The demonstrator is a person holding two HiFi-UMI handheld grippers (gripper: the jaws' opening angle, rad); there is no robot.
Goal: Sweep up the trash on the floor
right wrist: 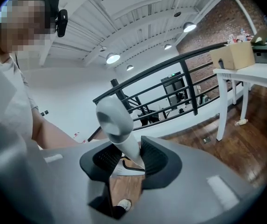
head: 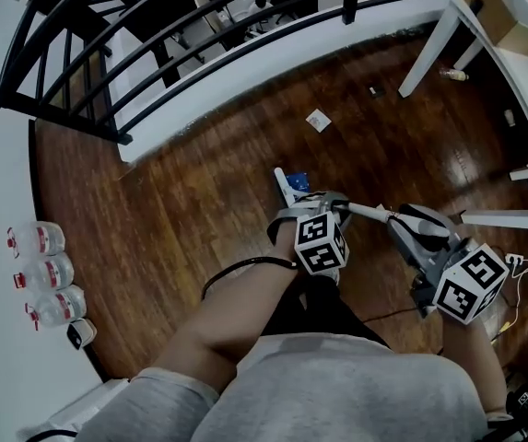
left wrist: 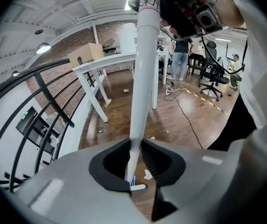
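Observation:
A white broom handle [head: 367, 212] runs between both grippers. My left gripper [head: 311, 206] is shut on the handle's lower part [left wrist: 140, 78], low over the dark wood floor. The broom head [head: 287, 185], white with some blue, rests on the floor just ahead of it and shows under the jaws as the broom head [left wrist: 134, 185]. My right gripper [head: 413, 226] is shut on the handle's rounded grey top end [right wrist: 114, 122]. A white paper scrap [head: 318, 120] lies farther ahead on the floor. Another small scrap [left wrist: 148, 174] lies beside the broom head.
A black railing [head: 107, 53] on a white curb bounds the floor ahead and left. White table legs [head: 429, 44] stand at the right, with a small bottle [head: 454, 75] beneath. Three water bottles [head: 47, 274] line the left wall. Cables [head: 522, 267] trail at the right.

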